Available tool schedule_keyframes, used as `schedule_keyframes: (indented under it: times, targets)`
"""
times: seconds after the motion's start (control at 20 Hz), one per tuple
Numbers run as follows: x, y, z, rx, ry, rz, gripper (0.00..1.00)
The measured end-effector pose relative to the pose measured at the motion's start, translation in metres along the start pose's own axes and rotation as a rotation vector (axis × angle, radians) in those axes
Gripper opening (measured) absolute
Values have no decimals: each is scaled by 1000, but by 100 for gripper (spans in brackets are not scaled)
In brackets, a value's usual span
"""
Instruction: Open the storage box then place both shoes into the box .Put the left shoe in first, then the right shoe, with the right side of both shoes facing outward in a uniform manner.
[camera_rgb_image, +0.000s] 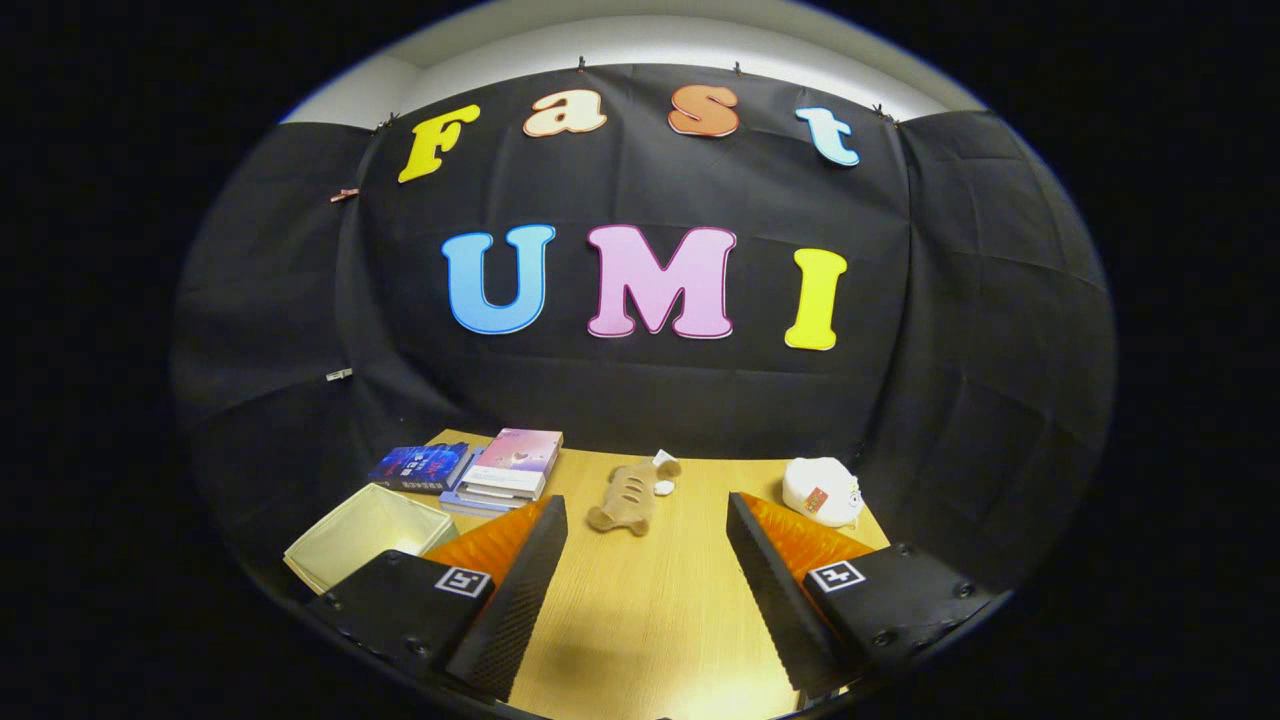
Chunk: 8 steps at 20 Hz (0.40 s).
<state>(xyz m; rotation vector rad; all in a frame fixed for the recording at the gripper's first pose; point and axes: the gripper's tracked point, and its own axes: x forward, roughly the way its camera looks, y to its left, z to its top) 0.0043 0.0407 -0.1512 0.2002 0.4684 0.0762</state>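
Fingers (647, 590) spread wide with nothing between them above wooden surface (640, 620), open pale storage box (365, 535) just left of left finger, plush toy (625, 497) ahead, lying lengthwise away, books (505, 470) beyond.

A staged recording booth is indicated: black cloth (640, 390) is hung as walls around a wooden tabletop (650, 600), on which books (505, 468) and plush toys (628, 497) are laid out.
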Motion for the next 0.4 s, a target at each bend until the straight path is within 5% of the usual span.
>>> schedule_keyframes:
  times: [0.4]
  targets:
    - [-7, -21, 12, -19, -27, 2, 99]
